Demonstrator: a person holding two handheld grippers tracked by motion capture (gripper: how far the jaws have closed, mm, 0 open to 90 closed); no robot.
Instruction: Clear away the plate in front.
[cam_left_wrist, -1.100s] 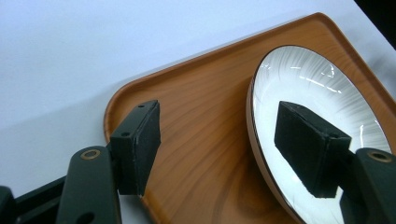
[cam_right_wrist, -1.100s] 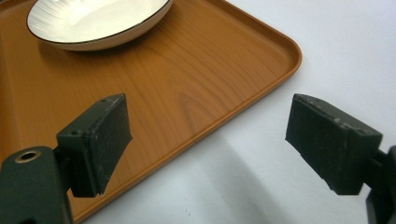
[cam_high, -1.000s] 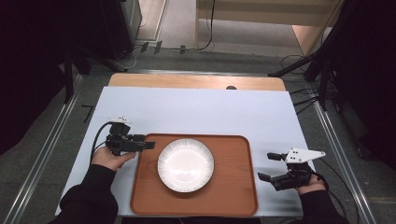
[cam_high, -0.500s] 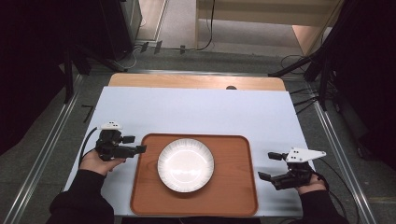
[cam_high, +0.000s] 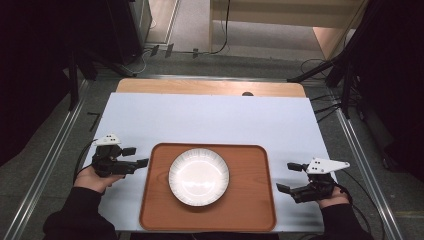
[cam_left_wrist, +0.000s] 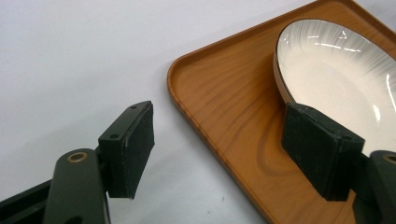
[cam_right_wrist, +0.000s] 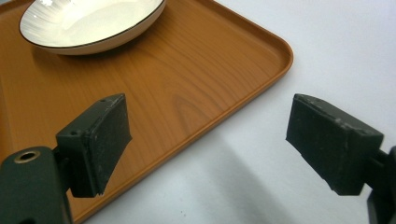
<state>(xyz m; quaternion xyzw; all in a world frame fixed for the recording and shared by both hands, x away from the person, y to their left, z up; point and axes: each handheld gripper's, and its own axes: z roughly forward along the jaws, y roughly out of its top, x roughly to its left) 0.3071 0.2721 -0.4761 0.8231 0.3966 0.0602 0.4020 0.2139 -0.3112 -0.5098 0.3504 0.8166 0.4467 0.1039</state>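
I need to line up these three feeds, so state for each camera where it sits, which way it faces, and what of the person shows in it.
High view: above the person's side, facing forward and down on the table; both forearms, left gripper and right gripper.
Left gripper view: rides on the left gripper, looks past its open jaws at the tray's corner.
Right gripper view: rides on the right gripper, looks past its open jaws at another tray corner.
Shared: all three show the tray and the white plate.

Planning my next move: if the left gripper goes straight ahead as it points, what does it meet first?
Probably the tray's left rim: the open left gripper points at it, the plate beyond. Height is unclear.
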